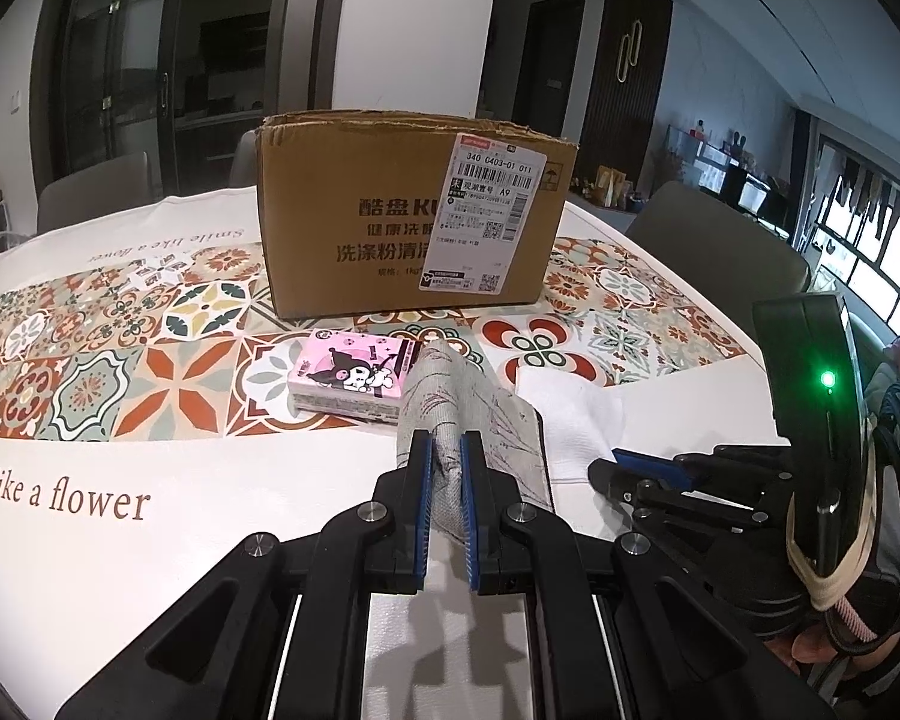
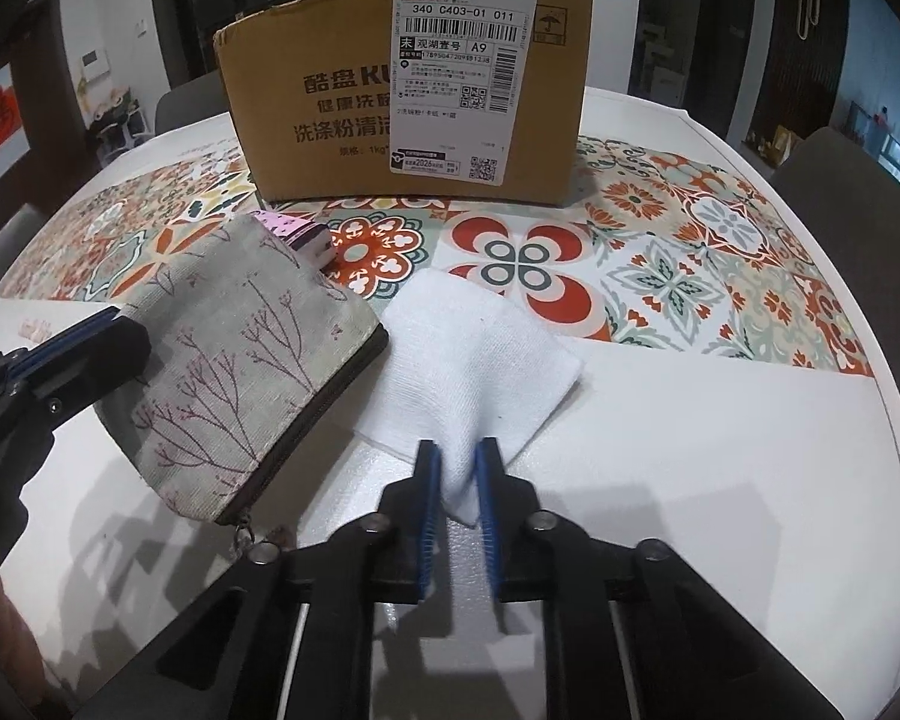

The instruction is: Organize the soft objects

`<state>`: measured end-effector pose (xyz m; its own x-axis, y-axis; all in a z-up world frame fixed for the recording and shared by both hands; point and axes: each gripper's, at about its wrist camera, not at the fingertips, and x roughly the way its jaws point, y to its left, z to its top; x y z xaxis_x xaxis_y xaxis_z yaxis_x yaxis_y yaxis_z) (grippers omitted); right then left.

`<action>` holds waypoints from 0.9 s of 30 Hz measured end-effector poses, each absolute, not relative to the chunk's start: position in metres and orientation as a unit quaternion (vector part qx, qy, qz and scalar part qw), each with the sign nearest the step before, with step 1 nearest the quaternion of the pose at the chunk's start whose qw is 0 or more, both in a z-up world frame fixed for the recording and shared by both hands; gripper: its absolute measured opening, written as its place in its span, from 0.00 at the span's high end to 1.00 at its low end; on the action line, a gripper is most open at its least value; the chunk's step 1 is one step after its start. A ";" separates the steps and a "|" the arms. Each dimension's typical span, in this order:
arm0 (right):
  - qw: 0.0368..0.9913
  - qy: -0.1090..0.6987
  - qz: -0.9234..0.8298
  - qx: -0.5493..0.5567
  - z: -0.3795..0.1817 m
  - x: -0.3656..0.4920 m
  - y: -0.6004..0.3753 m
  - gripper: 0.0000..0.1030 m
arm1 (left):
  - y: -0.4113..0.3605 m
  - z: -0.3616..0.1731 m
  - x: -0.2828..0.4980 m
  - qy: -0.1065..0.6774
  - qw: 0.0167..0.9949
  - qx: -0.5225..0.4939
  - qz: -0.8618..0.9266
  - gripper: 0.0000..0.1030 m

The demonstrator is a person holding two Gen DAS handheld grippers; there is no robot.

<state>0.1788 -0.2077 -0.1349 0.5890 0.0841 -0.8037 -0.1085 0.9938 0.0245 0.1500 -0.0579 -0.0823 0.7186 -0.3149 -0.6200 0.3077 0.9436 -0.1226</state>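
Observation:
My left gripper (image 1: pixel 447 450) is shut on a grey fabric zip pouch (image 1: pixel 450 414) printed with branches; the pouch also shows in the right wrist view (image 2: pixel 240 372), lifted at the left. My right gripper (image 2: pixel 456 468) is shut on a corner of a white folded cloth (image 2: pixel 474 348), which lies on the table; the cloth also shows in the left wrist view (image 1: pixel 570 414). A pink cartoon tissue pack (image 1: pixel 354 375) lies just beyond the pouch. An open cardboard box (image 1: pixel 414 210) stands behind them.
The table has a white cloth with a patterned tile band (image 1: pixel 150 360) and printed words. Grey chairs (image 1: pixel 714 240) stand around the far side. The box also fills the back of the right wrist view (image 2: pixel 402 96).

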 end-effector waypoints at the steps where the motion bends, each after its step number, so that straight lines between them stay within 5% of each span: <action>1: 0.891 0.451 0.054 -0.006 -0.135 0.179 -0.209 0.91 | -0.058 -0.081 0.149 0.333 0.928 -0.005 -0.168 0.90; 27: 0.944 0.327 0.023 0.019 -0.046 0.146 -0.214 0.92 | -0.042 -0.022 0.130 0.241 0.957 -0.016 -0.159 0.90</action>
<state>0.1464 -0.2143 -0.0464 0.7848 0.0563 -0.6172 -0.0310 0.9982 0.0517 0.1300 -0.0418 -0.0218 0.8329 -0.3129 -0.4564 0.2971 0.9487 -0.1083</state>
